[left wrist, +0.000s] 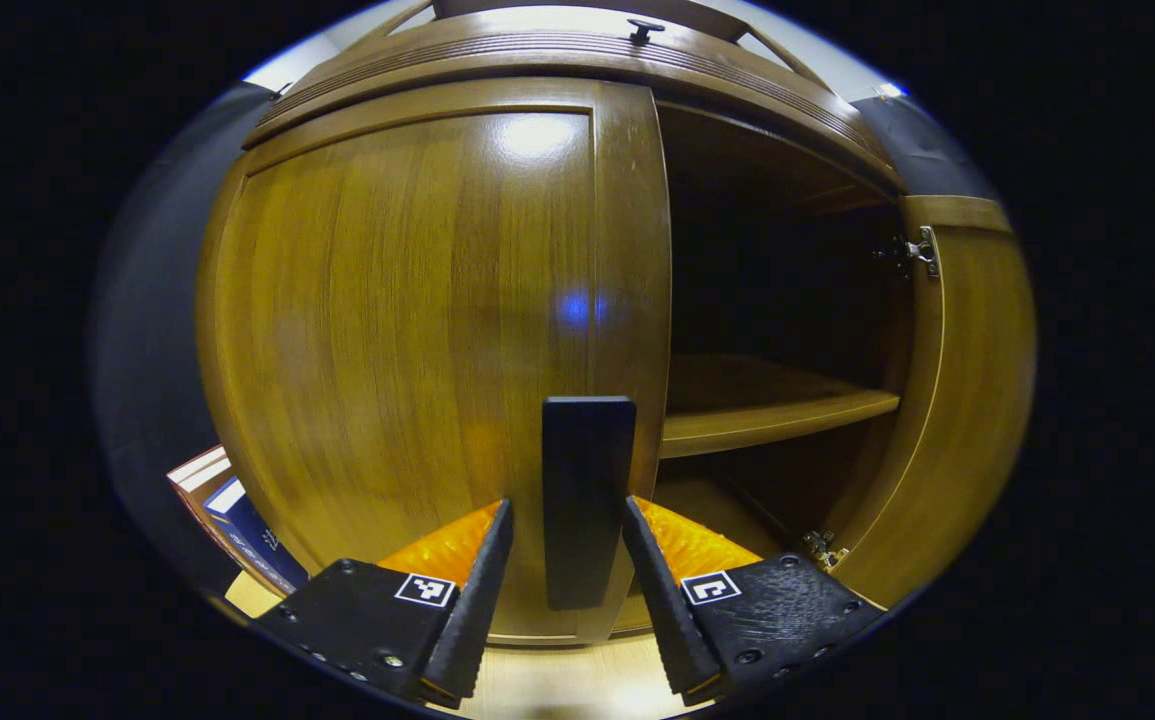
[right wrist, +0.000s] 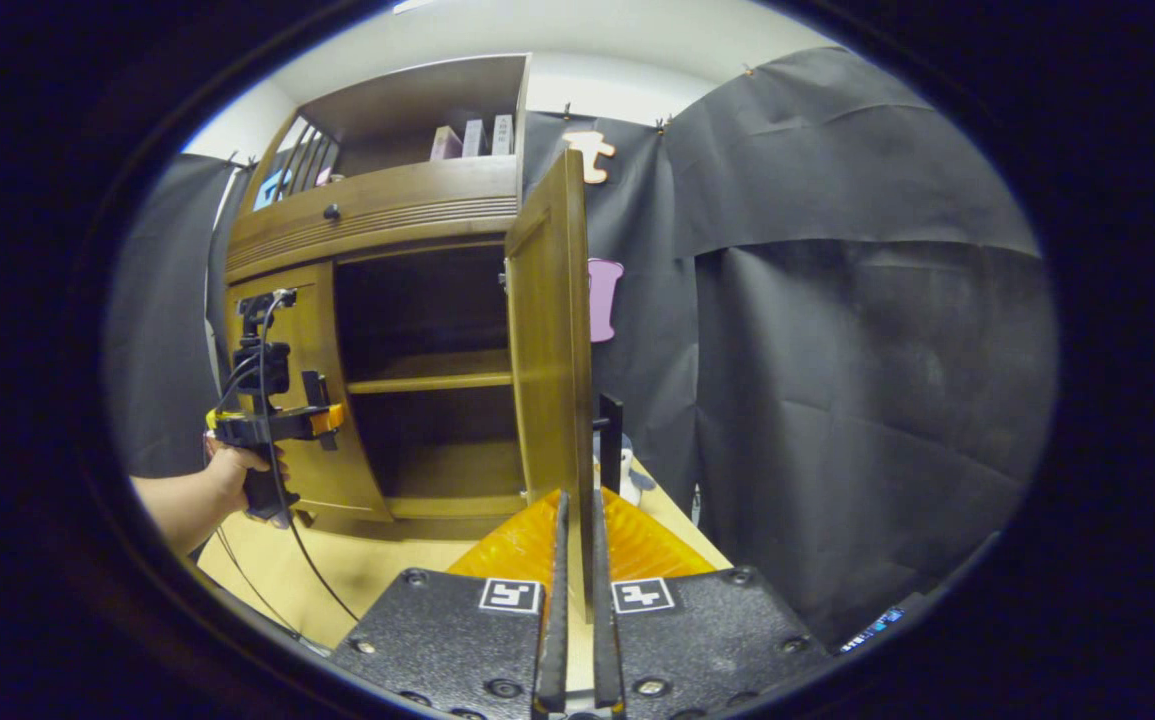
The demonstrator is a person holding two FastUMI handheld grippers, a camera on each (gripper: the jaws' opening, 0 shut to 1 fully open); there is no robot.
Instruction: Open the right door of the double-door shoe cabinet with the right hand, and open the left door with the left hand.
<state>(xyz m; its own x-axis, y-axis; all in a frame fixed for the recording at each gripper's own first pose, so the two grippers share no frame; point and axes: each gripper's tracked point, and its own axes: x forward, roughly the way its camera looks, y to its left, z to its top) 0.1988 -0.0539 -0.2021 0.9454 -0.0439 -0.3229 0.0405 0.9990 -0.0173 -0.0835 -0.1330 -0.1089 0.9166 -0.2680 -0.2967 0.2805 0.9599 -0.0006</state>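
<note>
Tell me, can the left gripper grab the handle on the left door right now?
Probably yes. In the left gripper view, the left gripper is open, with the dark handle of the closed left door standing right between its fingers, and nothing blocks it. Whether the fingers touch the handle yet, I cannot tell.

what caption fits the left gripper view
Left gripper straddling the closed left door's handle, right door already open.

No readable text, labels or numbers.

Glossy brown wood-grain left door [left wrist: 417,340] with black handle [left wrist: 587,500]; matching brown right door [right wrist: 547,340]; black wall cloth [right wrist: 857,380].
</note>
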